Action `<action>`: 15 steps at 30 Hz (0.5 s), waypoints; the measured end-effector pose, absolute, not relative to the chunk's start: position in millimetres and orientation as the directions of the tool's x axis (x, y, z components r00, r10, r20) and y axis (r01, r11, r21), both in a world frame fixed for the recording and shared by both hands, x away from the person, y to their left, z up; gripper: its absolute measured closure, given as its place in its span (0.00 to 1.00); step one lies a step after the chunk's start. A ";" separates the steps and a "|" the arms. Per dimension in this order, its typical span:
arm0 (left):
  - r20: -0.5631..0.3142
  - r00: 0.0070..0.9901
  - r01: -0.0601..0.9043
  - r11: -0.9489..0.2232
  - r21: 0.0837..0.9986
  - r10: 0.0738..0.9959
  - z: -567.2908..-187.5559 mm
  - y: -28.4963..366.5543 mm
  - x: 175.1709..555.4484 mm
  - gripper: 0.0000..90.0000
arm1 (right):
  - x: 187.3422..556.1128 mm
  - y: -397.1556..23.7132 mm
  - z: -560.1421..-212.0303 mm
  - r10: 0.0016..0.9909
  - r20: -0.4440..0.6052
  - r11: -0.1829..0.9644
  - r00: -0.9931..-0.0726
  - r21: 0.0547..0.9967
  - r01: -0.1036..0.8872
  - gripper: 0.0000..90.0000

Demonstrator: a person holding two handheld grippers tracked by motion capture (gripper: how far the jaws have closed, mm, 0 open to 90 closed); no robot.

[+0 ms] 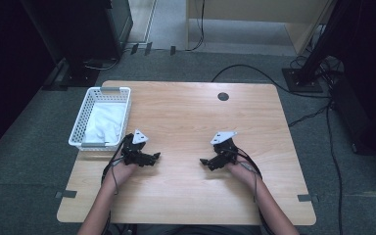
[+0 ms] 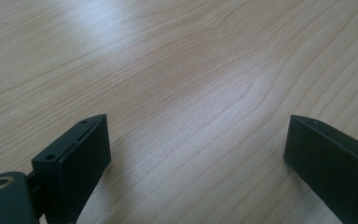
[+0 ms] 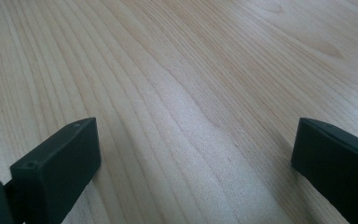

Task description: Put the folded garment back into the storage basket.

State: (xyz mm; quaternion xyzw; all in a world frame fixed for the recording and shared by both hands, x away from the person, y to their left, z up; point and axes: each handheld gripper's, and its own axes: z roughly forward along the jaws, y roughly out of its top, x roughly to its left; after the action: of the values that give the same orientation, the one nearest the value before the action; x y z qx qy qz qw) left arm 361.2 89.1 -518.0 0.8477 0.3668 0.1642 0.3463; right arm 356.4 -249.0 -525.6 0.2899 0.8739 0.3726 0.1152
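White cloth [image 1: 104, 126] lies in the basket [image 1: 84, 115]; both the left gripper [image 1: 155, 156] and right gripper [image 1: 203, 161] rest wide open on the table [image 1: 186, 112], nothing held. Next likely: reaching for the cloth.

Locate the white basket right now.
In the high view the white basket sits at the table's far-left corner with a white cloth inside; its near end lies just beyond the left tool.
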 end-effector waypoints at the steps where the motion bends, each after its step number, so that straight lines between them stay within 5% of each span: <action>1: 0.022 0.677 0.509 -0.490 0.707 0.735 -518.0 89.0 361.2 0.08 | 356.3 -248.9 -525.6 0.593 0.015 0.554 -0.805 0.718 0.421 0.02; 15: -0.001 0.679 0.517 -0.476 0.711 0.734 -521.2 89.6 364.5 0.03 | 355.8 -249.0 -525.7 0.592 0.013 0.555 -0.806 0.718 0.419 0.02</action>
State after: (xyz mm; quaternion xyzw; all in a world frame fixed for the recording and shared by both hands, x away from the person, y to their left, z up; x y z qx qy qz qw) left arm 364.5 89.6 -521.2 0.8453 0.3700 0.1540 0.3534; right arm 355.8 -249.0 -525.7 0.2892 0.8742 0.3726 0.1157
